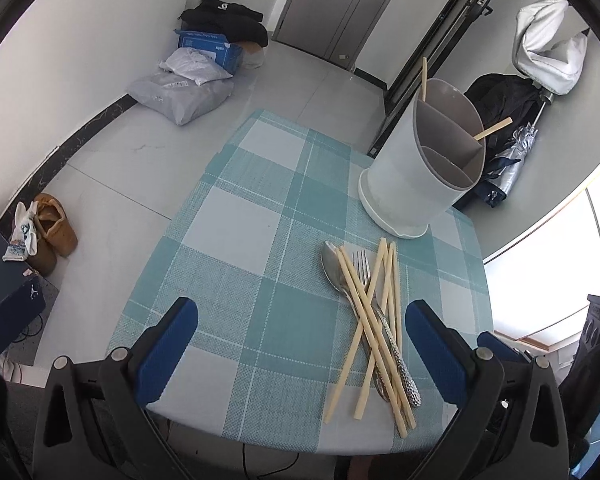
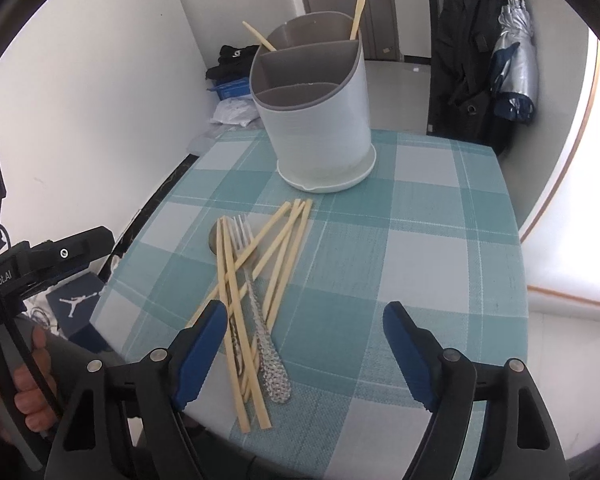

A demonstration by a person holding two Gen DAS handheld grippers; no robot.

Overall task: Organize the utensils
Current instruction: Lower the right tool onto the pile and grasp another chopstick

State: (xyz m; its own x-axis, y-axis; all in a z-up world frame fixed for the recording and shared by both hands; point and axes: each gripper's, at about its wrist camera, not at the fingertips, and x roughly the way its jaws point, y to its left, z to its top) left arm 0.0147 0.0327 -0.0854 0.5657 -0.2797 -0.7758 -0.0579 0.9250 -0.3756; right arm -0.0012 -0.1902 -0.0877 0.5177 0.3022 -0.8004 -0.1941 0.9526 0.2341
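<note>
Table [image 2: 440, 240] under teal checked cloth [image 1: 260, 248]. On cloth: white utensil holder [image 2: 320, 132] at far side; nearer, crossed pile of chopsticks [image 2: 276, 248], fork [image 2: 246, 240], spoon [image 1: 332, 268].

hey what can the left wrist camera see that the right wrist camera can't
Only the left wrist view shows the brown shoes on the floor and the white cloth draped over a stand. Only the right wrist view shows a hand gripping the other tool's handle. Both show the checked tablecloth, the white utensil holder with two chopsticks in it, and the loose pile of chopsticks, a fork and a spoon.
</note>
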